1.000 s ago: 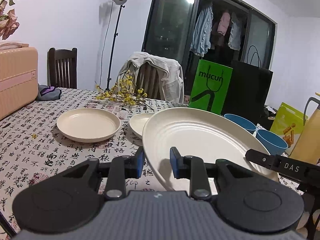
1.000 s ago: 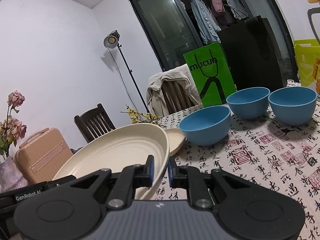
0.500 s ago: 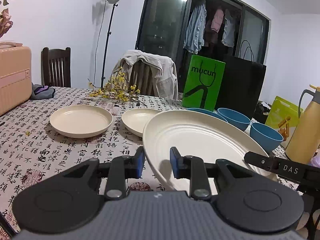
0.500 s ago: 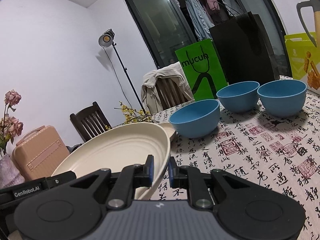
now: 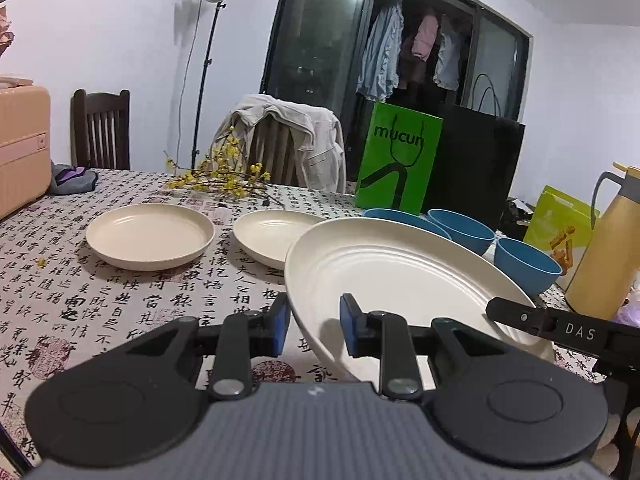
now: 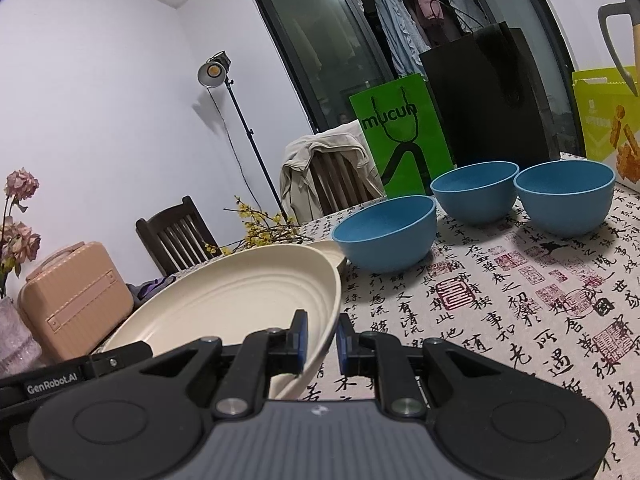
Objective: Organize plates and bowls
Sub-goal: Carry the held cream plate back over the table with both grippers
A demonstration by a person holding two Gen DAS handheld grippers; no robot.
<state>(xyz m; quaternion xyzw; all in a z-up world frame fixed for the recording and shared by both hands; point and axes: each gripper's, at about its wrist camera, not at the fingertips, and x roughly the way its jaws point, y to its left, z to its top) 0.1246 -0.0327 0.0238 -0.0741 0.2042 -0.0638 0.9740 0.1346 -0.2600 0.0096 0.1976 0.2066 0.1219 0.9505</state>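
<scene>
Clearly both my jaws pinch the big plate (image 5: 400, 276) by opposite rims; uneven lifting could tip it onto the bowls (image 6: 386, 232) ahead.

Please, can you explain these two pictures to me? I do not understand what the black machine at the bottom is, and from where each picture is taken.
There is no robot. A person holds one pair of tongs in each hand, with a camera looking along its fingers. One picture looks from the left tongs, the other from the right tongs. Both grip opposite edges of the large cream plate; the right pair is clearly clamped on its rim. On the patterned tablecloth lie two smaller cream plates, and three blue bowls stand empty.
</scene>
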